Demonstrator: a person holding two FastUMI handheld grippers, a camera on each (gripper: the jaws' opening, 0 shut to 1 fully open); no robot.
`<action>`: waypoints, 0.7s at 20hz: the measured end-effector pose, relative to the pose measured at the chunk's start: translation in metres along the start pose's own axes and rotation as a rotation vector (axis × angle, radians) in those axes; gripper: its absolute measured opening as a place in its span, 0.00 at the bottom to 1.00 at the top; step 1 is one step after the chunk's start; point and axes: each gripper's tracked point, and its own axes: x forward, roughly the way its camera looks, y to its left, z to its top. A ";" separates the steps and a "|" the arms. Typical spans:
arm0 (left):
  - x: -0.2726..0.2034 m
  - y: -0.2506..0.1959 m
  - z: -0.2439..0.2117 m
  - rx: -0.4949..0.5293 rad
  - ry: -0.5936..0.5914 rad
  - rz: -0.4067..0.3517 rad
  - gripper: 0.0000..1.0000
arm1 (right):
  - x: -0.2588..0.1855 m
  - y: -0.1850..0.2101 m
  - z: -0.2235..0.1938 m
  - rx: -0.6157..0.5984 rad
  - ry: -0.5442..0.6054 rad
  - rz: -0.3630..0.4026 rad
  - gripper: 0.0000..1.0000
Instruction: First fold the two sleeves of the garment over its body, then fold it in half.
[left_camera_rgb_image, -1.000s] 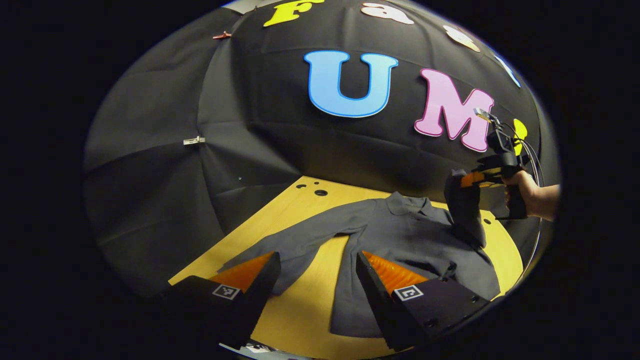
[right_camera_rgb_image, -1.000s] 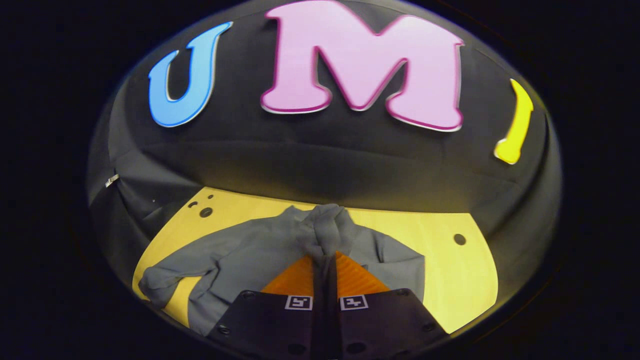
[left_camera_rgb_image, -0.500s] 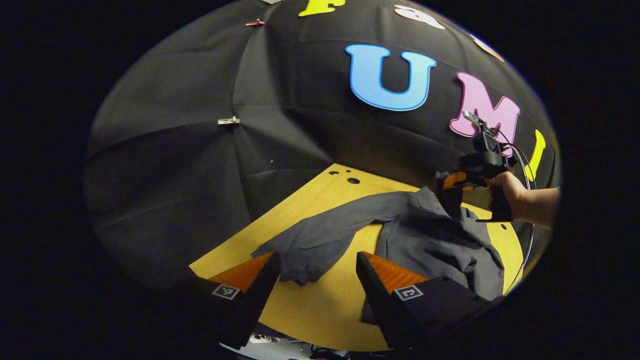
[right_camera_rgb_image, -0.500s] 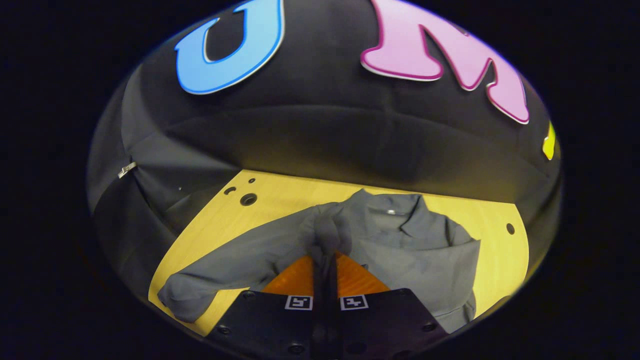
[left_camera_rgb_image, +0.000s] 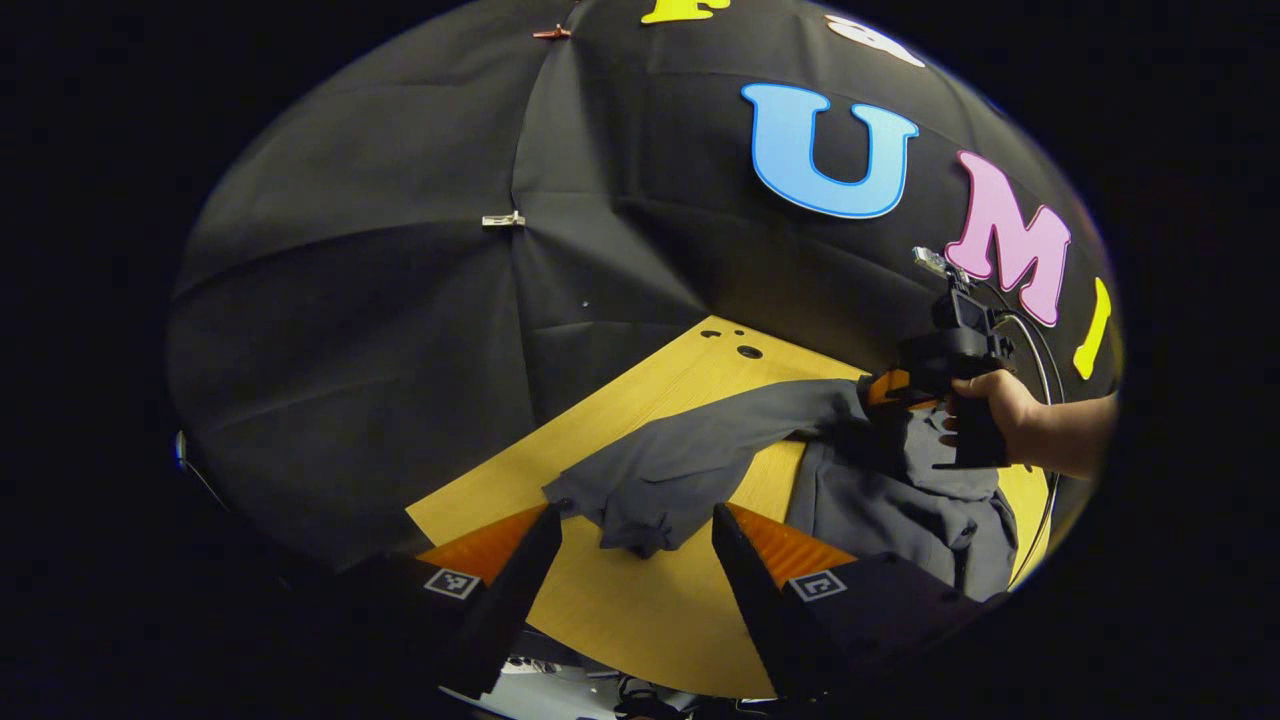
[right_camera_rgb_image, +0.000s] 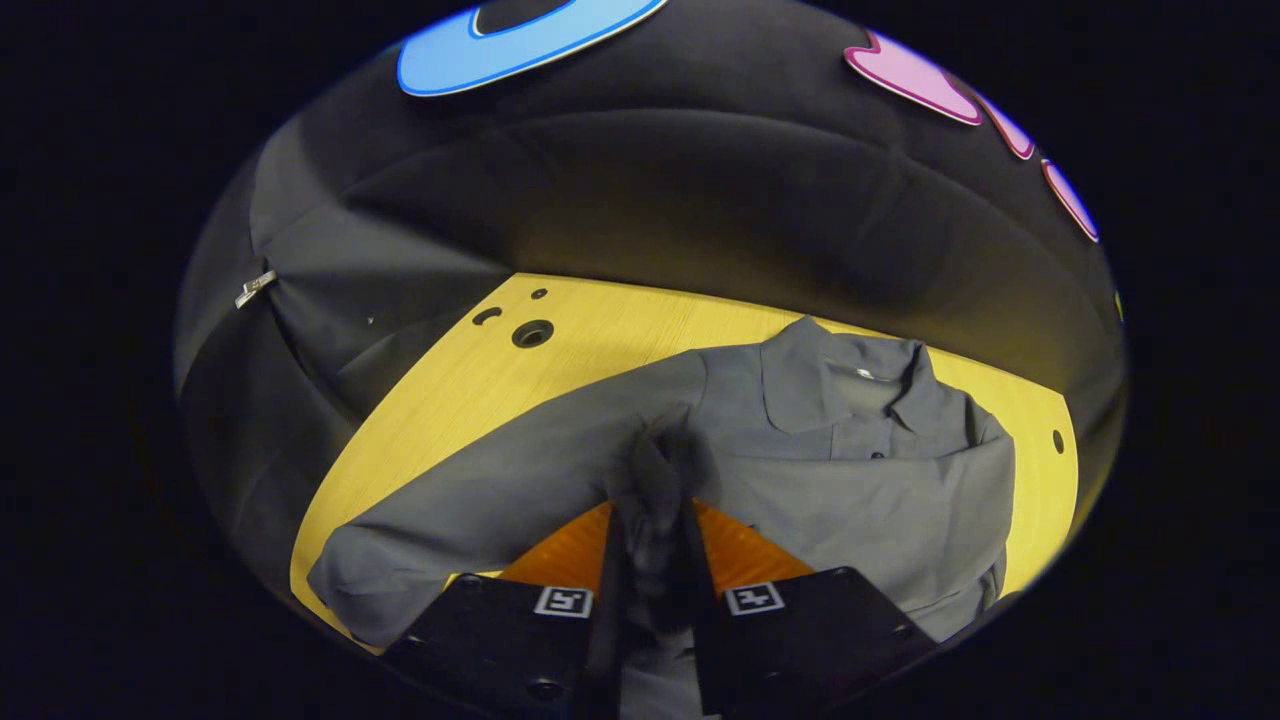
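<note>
A grey collared shirt (right_camera_rgb_image: 850, 480) lies face up on the yellow table (right_camera_rgb_image: 600, 330). Its left sleeve (left_camera_rgb_image: 690, 460) stretches out sideways, and the cuff lies just ahead of my open left gripper (left_camera_rgb_image: 635, 512), between the lines of its fingers. My right gripper (right_camera_rgb_image: 652, 500) is low over the shirt's body. Its jaws are parted a little, with the bunched right sleeve cuff (right_camera_rgb_image: 655, 470) still between them. In the left gripper view the right gripper (left_camera_rgb_image: 880, 390) and the hand (left_camera_rgb_image: 990, 395) holding it sit over the shirt (left_camera_rgb_image: 900, 500).
The table's far corner has a few round holes (right_camera_rgb_image: 532, 333), and one more hole (right_camera_rgb_image: 1057, 441) lies at the right. The black cloth wall stands close behind the table. The near table edge (left_camera_rgb_image: 640, 680) runs just below my left gripper.
My right gripper carried the right sleeve over the shirt's body, came down, and its jaws parted slightly. My left gripper swung left, bringing the left sleeve cuff between its fingers' lines.
</note>
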 end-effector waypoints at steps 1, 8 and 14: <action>0.002 0.001 0.002 0.000 -0.003 0.002 0.96 | -0.005 0.002 0.000 0.001 -0.005 0.012 0.61; 0.039 0.007 0.008 -0.014 -0.022 0.009 0.96 | -0.063 -0.036 -0.019 -0.001 -0.028 -0.043 0.93; 0.087 0.014 -0.009 -0.015 0.030 -0.009 0.92 | -0.124 -0.118 -0.067 0.013 0.014 -0.139 1.00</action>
